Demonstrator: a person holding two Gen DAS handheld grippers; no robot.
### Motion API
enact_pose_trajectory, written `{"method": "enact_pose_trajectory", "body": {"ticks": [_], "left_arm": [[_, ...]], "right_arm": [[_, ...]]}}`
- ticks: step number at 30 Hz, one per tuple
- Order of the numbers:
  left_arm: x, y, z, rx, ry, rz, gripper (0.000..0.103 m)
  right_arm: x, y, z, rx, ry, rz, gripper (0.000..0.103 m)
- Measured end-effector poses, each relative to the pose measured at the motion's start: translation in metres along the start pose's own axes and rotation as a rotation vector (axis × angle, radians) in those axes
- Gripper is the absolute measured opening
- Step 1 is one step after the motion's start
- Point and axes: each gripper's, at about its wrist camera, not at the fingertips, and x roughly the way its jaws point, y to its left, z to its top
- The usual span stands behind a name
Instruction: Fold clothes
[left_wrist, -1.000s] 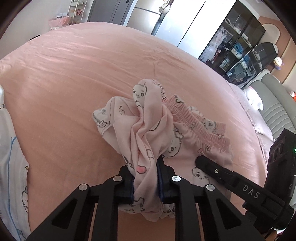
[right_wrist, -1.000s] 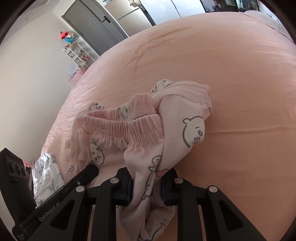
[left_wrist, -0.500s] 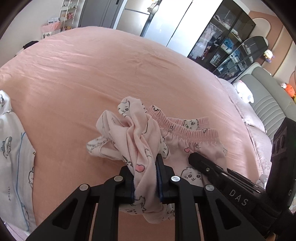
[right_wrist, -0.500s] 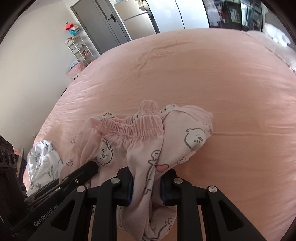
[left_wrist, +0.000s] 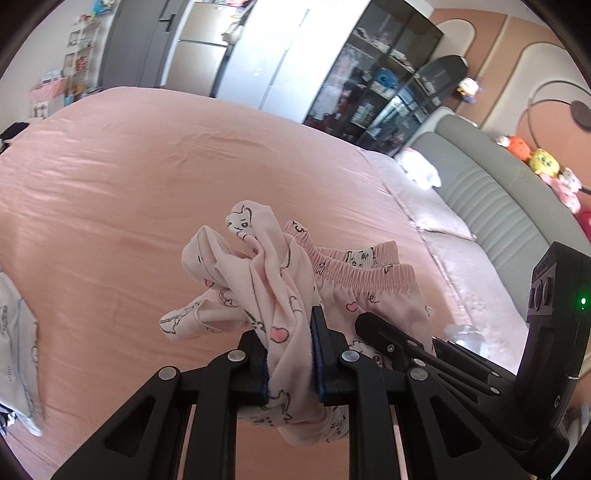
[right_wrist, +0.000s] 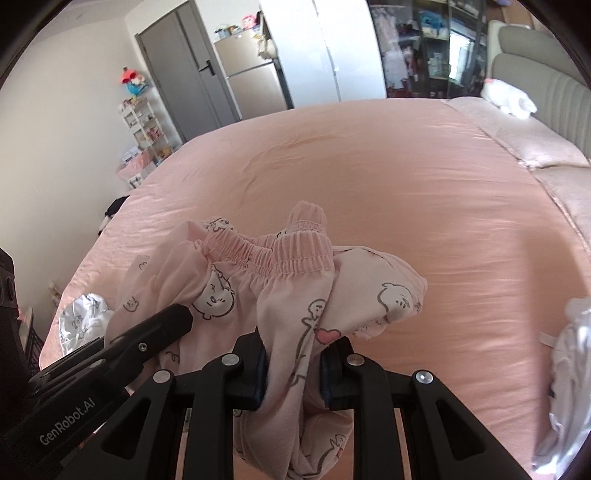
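Left tool: my left tool (left_wrist: 290, 354) pinches a bunched fold of the pink pajama pants (left_wrist: 273, 280).
Right tool: my right tool (right_wrist: 291, 363) pinches another bunch of the same pants, below the elastic waistband (right_wrist: 273, 254).
Pants: hanging crumpled between my two tools, above the near part of the pink bed (right_wrist: 369, 177).
Other laundry: a white printed garment (left_wrist: 14, 354) lies at the bed's near left edge.
Far side: grey headboard (left_wrist: 491, 192) to the right.

I am looking at the pink pants (left_wrist: 280, 280), and their bottom part is dropping out of sight behind the black fingers (left_wrist: 255, 365). The white cloth (left_wrist: 14, 354) is getting cut off by the left edge. The things on the dark shelves (left_wrist: 373, 88) are looking too small to tell.
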Motion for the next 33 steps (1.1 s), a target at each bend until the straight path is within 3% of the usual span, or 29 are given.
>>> {"method": "enact_pose_trajectory", "body": {"ticks": [10, 17, 25, 33], "left_arm": [[-0.003, -0.138, -0.007, 0.173, 0.023, -0.182, 0.015], [0.006, -0.212, -0.028, 0.238, 0.074, -0.297, 0.015], [0.019, -0.259, -0.047, 0.211, 0.105, -0.411, 0.015], [0.049, -0.278, -0.063, 0.188, 0.125, -0.504, 0.015]], "right_arm": [[-0.107, -0.070, 0.007, 0.114, -0.121, -0.175, 0.020], [-0.172, -0.131, -0.016, 0.174, -0.144, -0.290, 0.020], [-0.204, -0.176, -0.032, 0.209, -0.145, -0.395, 0.020], [-0.208, -0.211, -0.041, 0.218, -0.142, -0.461, 0.020]]}}
